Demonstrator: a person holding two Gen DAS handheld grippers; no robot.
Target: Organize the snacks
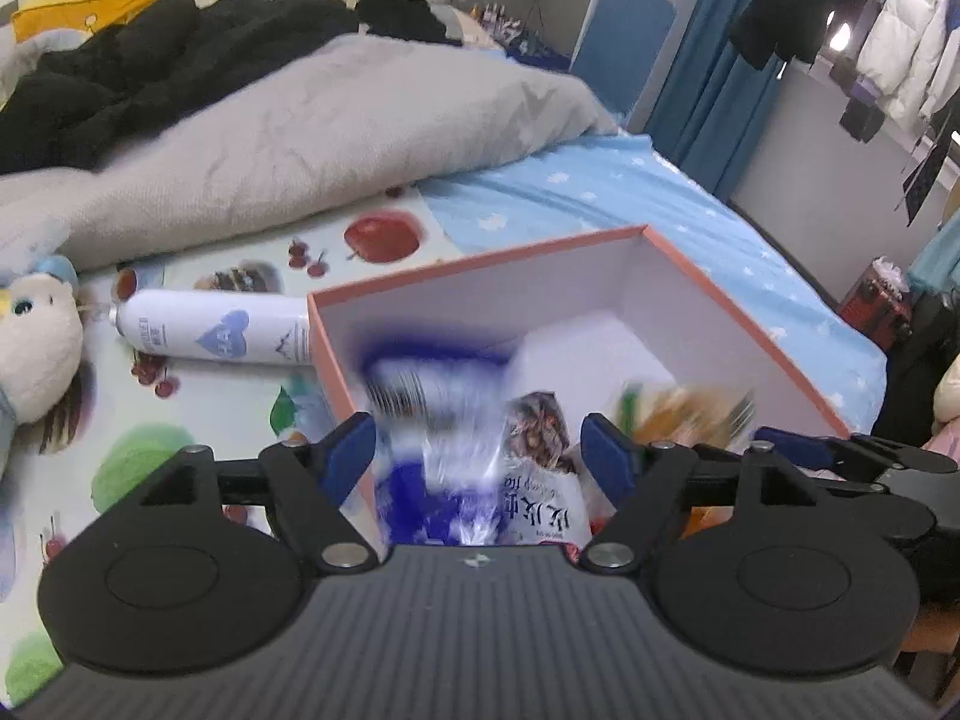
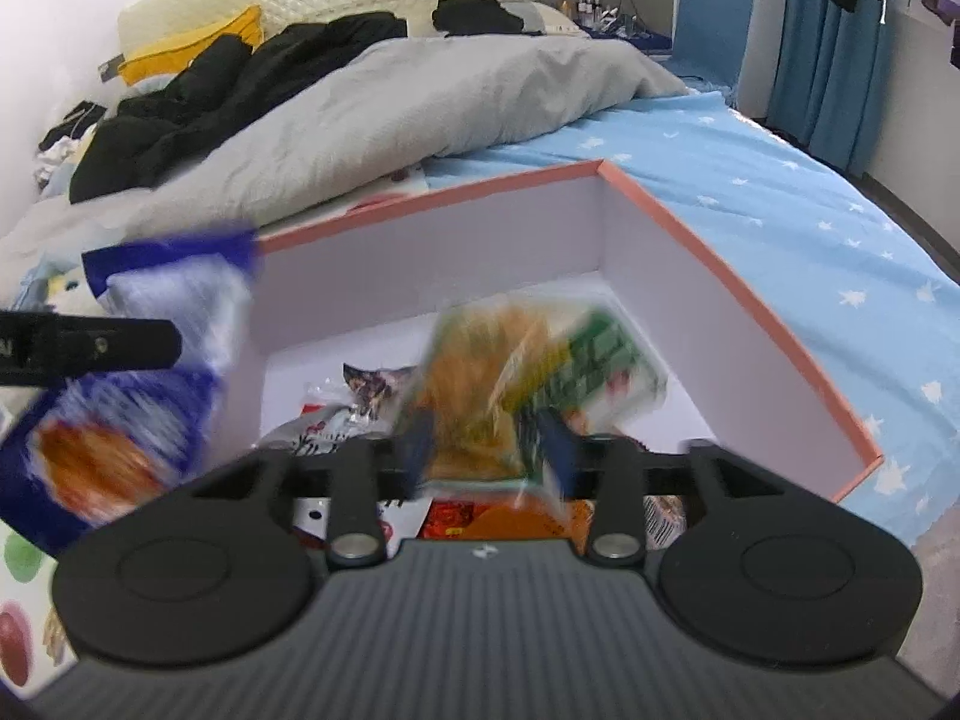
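Note:
A pink-rimmed white box (image 1: 738, 312) sits on the bed; it also shows in the right wrist view (image 2: 738, 294). My left gripper (image 1: 480, 456) is open, and a blurred blue and white snack bag (image 1: 432, 414) lies between its fingers over the box's near left corner. The same bag shows at the left in the right wrist view (image 2: 138, 372). My right gripper (image 2: 489, 450) is shut on a blurred green and orange snack bag (image 2: 528, 360) over the box. A grey snack pack (image 1: 540, 480) and other packs (image 2: 360, 396) lie inside the box.
A white spray can (image 1: 210, 333) lies on the fruit-print mat (image 1: 180, 420) left of the box, with a plush toy (image 1: 36, 348) beyond it. A grey duvet (image 1: 300, 138) and black clothes (image 1: 120, 72) lie behind. The blue starred sheet (image 2: 810, 192) runs to the bed's right edge.

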